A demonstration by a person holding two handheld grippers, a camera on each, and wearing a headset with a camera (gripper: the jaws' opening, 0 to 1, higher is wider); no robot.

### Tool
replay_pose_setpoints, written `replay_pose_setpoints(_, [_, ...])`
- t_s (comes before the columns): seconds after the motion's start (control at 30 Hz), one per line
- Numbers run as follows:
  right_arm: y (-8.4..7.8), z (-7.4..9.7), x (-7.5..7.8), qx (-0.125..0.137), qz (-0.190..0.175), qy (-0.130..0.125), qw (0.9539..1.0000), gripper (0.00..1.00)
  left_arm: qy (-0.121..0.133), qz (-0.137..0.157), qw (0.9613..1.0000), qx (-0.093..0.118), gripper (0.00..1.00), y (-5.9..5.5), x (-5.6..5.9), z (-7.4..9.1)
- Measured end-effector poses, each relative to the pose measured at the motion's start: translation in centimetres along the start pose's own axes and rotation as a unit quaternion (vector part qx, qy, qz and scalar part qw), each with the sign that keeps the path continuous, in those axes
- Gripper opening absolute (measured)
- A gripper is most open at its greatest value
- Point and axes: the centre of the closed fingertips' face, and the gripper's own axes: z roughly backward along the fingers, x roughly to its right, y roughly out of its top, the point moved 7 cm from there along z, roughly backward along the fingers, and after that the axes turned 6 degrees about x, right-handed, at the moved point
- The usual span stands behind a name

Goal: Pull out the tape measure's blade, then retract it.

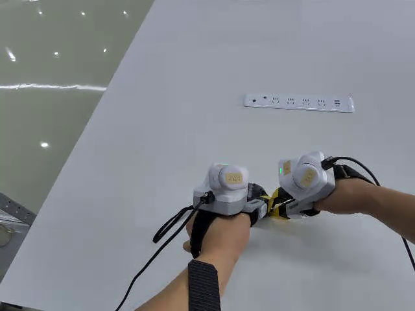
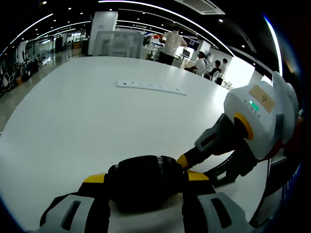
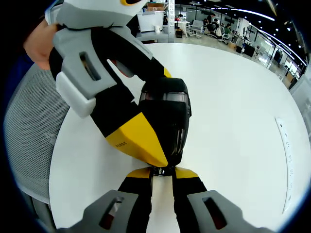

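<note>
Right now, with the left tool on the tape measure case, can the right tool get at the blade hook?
Likely yes. The right tool looks pinched on the blade hook at the edge of the tape measure case. The left tool clamps the case's sides, leaving that end free.

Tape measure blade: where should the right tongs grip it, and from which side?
Grip the blade hook, the small tab poking from the case's mouth, coming end-on from the side opposite the left tongs. The tape measure case is already clamped across its sides, leaving that tab free; the right tongs look closed on it.
</note>
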Motion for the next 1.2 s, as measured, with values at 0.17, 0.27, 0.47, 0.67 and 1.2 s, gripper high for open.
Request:
replay_pose_setpoints(0.17, [-0.10,0.03,0.01,0.007,-0.001,-0.001,1.0000,0.12,0.002,0.003,1.0000,0.002,0.58,0.03,0.01,-0.06])
replay_pose_setpoints(0.27, [-0.10,0.00,0.00,0.008,0.000,-0.002,1.0000,0.12,0.003,0.003,1.0000,0.000,0.58,-0.03,0.05,-0.03])
replay_pose_setpoints(0.47, [-0.08,-0.02,-0.08,0.009,0.003,-0.004,1.0000,0.13,0.001,0.003,1.0000,0.002,0.59,-0.02,0.05,-0.01])
replay_pose_setpoints(0.67, [-0.10,-0.04,-0.06,0.009,0.002,-0.007,0.9999,0.13,-0.006,-0.010,0.9999,0.002,0.59,0.02,0.08,0.08])
replay_pose_setpoints(1.2, [-0.19,0.55,-0.10,0.027,-0.054,-0.051,0.9969,0.21,-0.041,-0.050,0.9979,0.005,0.64,0.80,-0.22,0.64])
